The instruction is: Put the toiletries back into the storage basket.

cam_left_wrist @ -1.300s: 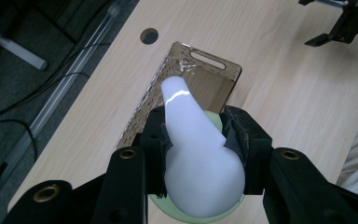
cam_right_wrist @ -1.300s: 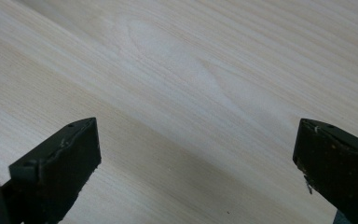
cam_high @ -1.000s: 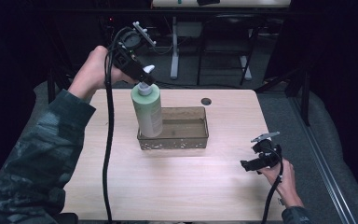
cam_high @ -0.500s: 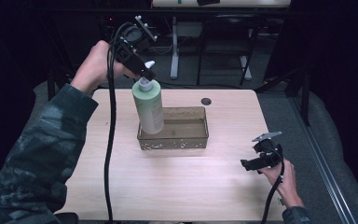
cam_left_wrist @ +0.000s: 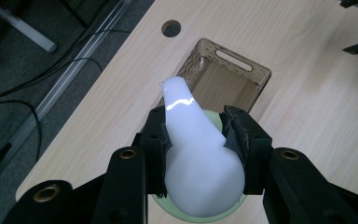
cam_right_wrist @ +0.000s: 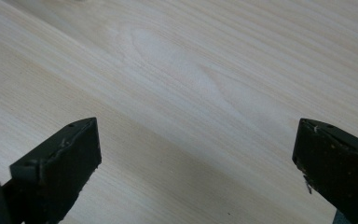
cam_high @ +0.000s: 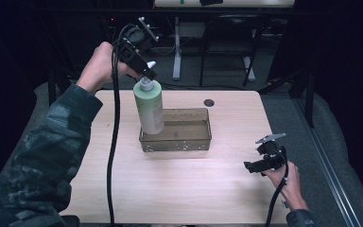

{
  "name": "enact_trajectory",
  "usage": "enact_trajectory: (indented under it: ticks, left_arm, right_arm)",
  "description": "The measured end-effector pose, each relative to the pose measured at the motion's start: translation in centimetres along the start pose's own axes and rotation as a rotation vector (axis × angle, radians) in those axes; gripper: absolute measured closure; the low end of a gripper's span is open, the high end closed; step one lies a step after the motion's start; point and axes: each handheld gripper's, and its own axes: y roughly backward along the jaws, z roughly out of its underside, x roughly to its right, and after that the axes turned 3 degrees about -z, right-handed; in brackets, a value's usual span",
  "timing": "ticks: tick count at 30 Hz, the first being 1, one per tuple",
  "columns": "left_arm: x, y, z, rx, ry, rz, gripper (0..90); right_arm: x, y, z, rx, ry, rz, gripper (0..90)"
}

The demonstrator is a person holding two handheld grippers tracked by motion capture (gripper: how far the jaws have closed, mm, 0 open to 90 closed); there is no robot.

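High view: left hand-held gripper [cam_high: 147,71] pinches the smooth white pump head [cam_left_wrist: 196,154] of a cylindrical pale-green bottle [cam_high: 150,108], upright in a translucent brown rectangular bin [cam_high: 189,142] on the wood-grain worktop [cam_high: 179,189]. Right hand-held gripper [cam_high: 251,166] stands spread, empty.

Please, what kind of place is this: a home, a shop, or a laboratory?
Probably a laboratory or recording workroom. A bare wooden table with a cable hole stands in a dark room, loose cables lie on the floor, and another desk's metal legs stand behind.
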Motion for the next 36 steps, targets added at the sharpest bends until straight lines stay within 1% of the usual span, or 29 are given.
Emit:
enact_trajectory:
  ticks: [1,5,6,8,10,12,17,18,20,21,22,23,24,25,28,29,31,32,33,35,36]
  left_arm:
    - [-0.1,0.0,-0.1,0.005,0.003,0.001,62.6]
    - [-0.1,-0.2,-0.3,-0.011,-0.004,-0.02,62.6]
    - [-0.2,-0.2,-0.3,0.002,0.002,-0.021,62.6]
    - [-0.3,-0.4,-0.3,-0.004,0.002,-0.021,62.6]
    - [-0.4,-0.6,-0.3,-0.006,0.011,-0.015,62.6]
    - [-0.5,-0.7,-0.3,0.005,0.019,-0.008,62.6]
    - [-0.4,-1.3,-0.2,0.013,0.019,-0.002,62.7]
    - [-0.4,-1.5,-0.2,0.004,0.014,-0.004,62.6]
    - [-0.4,-1.8,0.0,0.008,0.019,-0.001,62.7]
    - [-0.4,-2.0,0.1,0.009,0.02,-0.006,62.7]
    - [-0.5,-2.2,0.2,0.011,0.022,0.0,62.6]
    - [-0.6,-2.3,0.2,0.002,0.02,-0.005,62.7]
    - [-0.7,-2.4,0.3,0.016,0.028,-0.004,62.7]
    - [-0.8,-2.5,0.4,0.017,0.034,0.003,62.7]
    - [-0.6,-3.0,0.8,0.003,0.027,-0.003,62.7]
    - [-0.6,-3.1,0.9,0.01,0.024,-0.005,62.7]
    - [-0.7,-3.2,1.0,0.003,0.025,-0.001,62.7]
    - [-0.8,-3.3,1.2,0.01,0.034,0.0,62.7]
    - [-0.9,-3.5,1.3,0.009,0.036,0.006,62.7]
    - [-1.0,-3.8,1.5,0.007,0.042,0.002,62.7]
    - [-1.0,-4.0,1.6,0.006,0.041,0.009,62.6]
  right_arm:
    - [0.0,0.0,0.0,0.0,0.001,0.001,0.4]
    - [0.0,-0.1,0.0,-0.004,0.01,0.0,0.4]
    - [0.0,-0.2,0.0,-0.003,0.01,0.0,0.5]
    - [0.0,-0.2,0.0,-0.005,0.01,-0.001,0.5]
    - [-0.1,-0.2,0.0,-0.003,0.01,-0.002,0.5]
    - [-0.2,0.0,-0.1,-0.002,0.012,0.002,0.6]
    - [-0.1,0.1,0.0,0.004,0.013,0.003,0.7]
    - [-0.1,0.1,0.0,0.001,0.012,0.002,0.7]
    - [-0.1,0.1,0.0,0.001,0.013,0.007,0.7]
    - [-0.1,0.2,0.0,0.002,0.013,0.009,0.7]
    - [-0.2,0.2,0.0,0.006,0.014,0.008,0.7]
    - [-0.2,0.3,0.0,0.01,0.012,0.004,0.7]
    - [-0.3,0.3,0.0,0.013,0.01,0.006,0.8]
    - [-0.3,0.3,-0.1,0.017,0.011,0.001,0.8]
    - [-0.3,0.4,-0.1,0.018,0.012,0.0,0.7]
    - [-0.3,0.4,-0.1,0.019,0.012,0.001,0.7]
    - [-0.2,0.5,-0.1,0.016,0.011,0.004,0.7]
    - [-0.2,0.5,-0.1,0.019,0.009,0.006,0.8]
    - [-0.2,0.6,-0.1,0.022,0.007,0.006,0.8]
    - [-0.2,0.6,-0.1,0.02,0.007,0.005,0.8]
    - [-0.3,0.5,0.0,0.018,0.01,0.006,0.8]
